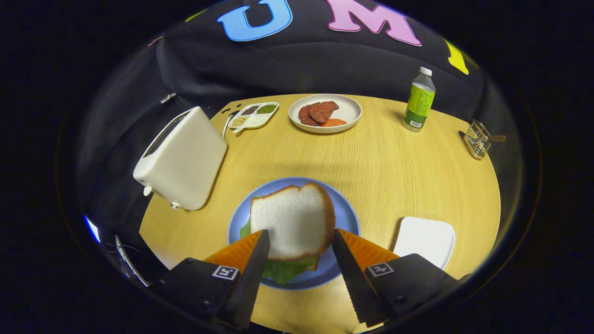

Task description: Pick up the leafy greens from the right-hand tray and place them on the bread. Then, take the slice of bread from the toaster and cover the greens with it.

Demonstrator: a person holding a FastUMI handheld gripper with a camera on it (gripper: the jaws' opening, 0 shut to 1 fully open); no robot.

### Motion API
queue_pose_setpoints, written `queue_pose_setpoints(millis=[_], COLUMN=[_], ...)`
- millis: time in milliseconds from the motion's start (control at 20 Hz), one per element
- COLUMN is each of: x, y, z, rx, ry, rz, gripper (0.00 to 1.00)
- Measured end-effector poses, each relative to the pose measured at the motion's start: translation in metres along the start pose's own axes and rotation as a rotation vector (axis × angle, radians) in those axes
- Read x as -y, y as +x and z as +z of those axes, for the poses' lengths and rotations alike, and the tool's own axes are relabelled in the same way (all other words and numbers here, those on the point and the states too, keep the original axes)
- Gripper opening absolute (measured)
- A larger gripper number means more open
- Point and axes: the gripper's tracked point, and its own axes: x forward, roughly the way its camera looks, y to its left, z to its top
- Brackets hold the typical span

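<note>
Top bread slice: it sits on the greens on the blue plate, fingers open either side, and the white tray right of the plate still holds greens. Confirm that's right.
Not quite. The gripper view shows the white tray bare; the greens lie under the top bread slice on the blue plate. The gripper is open, fingers either side.

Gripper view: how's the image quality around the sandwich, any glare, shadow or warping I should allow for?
Gripper view: the bread over the greens on the blue plate is sharp and evenly lit, no glare; a soft shadow band crosses the table beyond it; fisheye bends the toaster and table rim; the open gripper flanks the bread.
</note>
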Motion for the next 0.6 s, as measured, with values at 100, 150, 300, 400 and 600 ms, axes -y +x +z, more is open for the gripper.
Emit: queue_pose_setpoints(millis=[100, 150, 300, 400, 600], x=[0.003, 0.005, 0.006, 0.009, 0.011], y=[-0.006, -0.010, -0.027, -0.043, -0.085], z=[0.003, 0.006, 0.019, 0.034, 0.076], rx=[0.026, 0.040, 0.098, 0.161, 0.321], ry=[-0.007, -0.007, -0.018, -0.047, -0.083], rz=[-0.018, -0.028, -0.045, -0.063, -0.096], gripper=[0.86, 0.99, 0.99, 0.99, 0.99])
